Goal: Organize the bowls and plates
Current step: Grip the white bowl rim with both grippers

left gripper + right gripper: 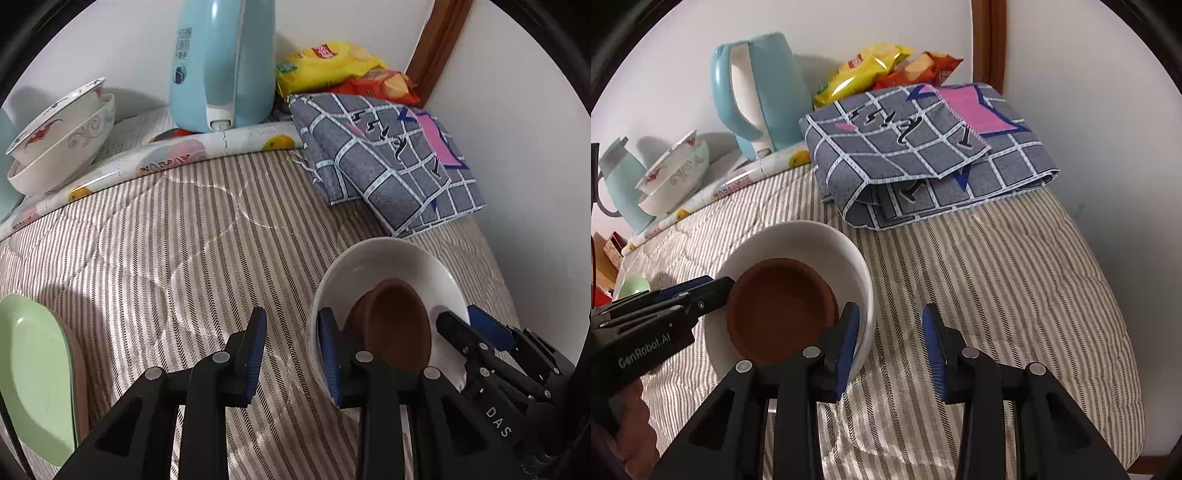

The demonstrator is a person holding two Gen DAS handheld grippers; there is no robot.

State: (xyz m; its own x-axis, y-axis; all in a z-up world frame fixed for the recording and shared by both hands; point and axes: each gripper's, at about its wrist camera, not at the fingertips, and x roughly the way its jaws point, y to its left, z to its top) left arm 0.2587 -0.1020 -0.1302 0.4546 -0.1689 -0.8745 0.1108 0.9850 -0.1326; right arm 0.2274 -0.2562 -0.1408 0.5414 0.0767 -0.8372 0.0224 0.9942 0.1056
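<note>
A white bowl (384,266) (827,243) rests on the striped quilt with a brown dish (399,328) (779,314) tilted inside it. My left gripper (291,354) is open just left of the bowl, its right finger against the bowl's rim. My right gripper (890,347) is open, its left finger at the bowl's right rim; it shows at the bowl's far side in the left wrist view (476,332). Two stacked patterned bowls (62,136) (676,173) sit at the back left. A green plate (37,373) lies at the left.
A blue kettle (225,62) (757,96) stands at the back on a printed mat (221,144). A folded grey checked cloth (384,155) (923,147) and snack bags (332,62) (871,70) lie by the wall. Striped quilt (184,240) covers the surface.
</note>
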